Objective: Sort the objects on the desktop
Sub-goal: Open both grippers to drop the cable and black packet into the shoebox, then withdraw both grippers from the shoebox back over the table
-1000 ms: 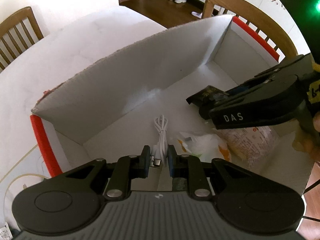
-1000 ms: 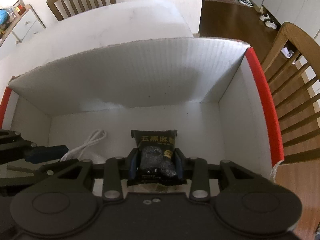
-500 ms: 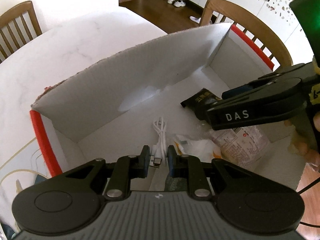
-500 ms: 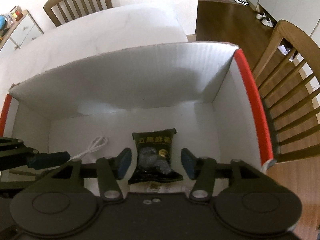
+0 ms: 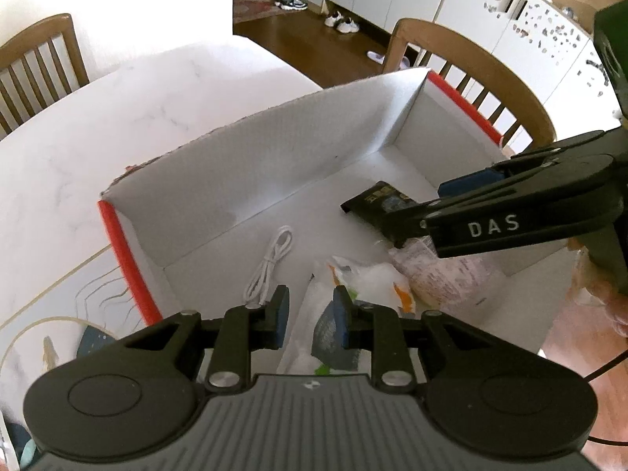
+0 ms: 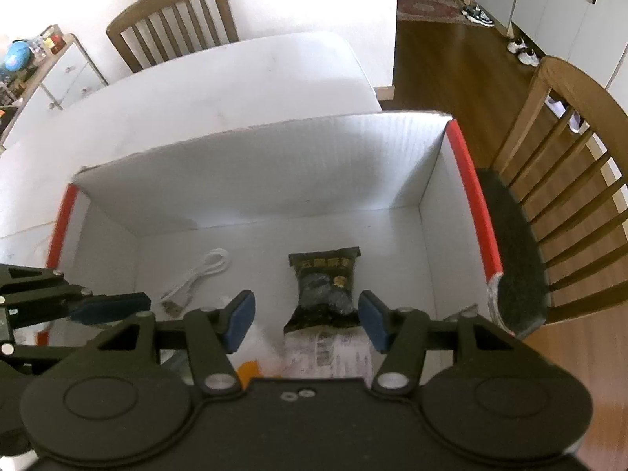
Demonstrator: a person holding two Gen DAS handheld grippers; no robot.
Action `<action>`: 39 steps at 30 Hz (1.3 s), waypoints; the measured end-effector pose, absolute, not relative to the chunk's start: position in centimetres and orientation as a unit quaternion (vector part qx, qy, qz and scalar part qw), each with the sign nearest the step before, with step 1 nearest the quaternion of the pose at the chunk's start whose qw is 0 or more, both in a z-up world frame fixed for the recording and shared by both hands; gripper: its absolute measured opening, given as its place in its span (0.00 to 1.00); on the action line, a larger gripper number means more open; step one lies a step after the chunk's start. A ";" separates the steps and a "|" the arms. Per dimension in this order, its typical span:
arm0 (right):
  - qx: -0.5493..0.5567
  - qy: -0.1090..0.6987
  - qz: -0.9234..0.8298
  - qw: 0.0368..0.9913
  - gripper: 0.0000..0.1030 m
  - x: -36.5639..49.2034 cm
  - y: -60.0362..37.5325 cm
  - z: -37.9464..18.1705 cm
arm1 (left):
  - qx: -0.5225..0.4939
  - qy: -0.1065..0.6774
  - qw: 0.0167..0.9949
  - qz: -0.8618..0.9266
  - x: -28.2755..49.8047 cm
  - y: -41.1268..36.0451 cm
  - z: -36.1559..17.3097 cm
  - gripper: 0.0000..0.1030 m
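Both your grippers hang open and empty over the white box [image 6: 431, 204]: the left gripper [image 5: 310, 316] has just parted its jaws slightly, the right gripper [image 6: 306, 320] wider. The white cable [image 5: 271, 267] and black snack packet [image 6: 324, 286] lie on the box floor; the packet's near end and the pale bags [image 5: 369, 282] are partly hidden.

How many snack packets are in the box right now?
3: a black packet mid-floor, a clear printed one nearer the front, a white-orange one beside it. More may hide under the grippers.

Left gripper [image 5: 310, 316] jaws just opening, empty; white cable [image 5: 271, 265] lying on box [image 5: 219, 180] floor.
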State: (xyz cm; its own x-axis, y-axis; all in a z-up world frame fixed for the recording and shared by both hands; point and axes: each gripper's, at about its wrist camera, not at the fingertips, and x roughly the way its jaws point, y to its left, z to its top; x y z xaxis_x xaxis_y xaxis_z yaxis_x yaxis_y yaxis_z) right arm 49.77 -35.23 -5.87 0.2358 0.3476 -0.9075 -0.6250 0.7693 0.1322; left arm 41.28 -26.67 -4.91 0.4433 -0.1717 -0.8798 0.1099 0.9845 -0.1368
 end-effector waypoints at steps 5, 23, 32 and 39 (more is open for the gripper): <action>-0.123 0.523 0.320 0.780 0.57 48.7 -36.1 -4.7 | -0.036 0.512 0.854 -0.081 39.9 -26.3 -3.9 0.22; -0.123 0.443 0.357 0.813 0.64 41.7 -38.5 -0.2 | -0.062 0.462 0.878 -0.105 33.3 -25.2 -0.3 0.61; -0.115 0.435 0.352 0.821 0.71 39.8 -38.9 -0.3 | -0.069 0.449 0.884 -0.114 31.4 -24.0 -0.2 0.80; -0.109 0.421 0.376 0.818 0.89 37.8 -38.2 0.0 | -0.062 0.437 0.890 -0.119 30.2 -23.4 0.2 0.87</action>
State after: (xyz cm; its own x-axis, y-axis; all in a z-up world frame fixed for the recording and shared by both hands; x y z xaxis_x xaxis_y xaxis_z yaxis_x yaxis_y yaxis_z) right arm 37.80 -38.25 -0.02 0.3628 0.5237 -0.7708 -0.7067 0.6937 0.1387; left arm 30.15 -23.36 0.18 0.5902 -0.2666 -0.7619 0.1585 0.9638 -0.2145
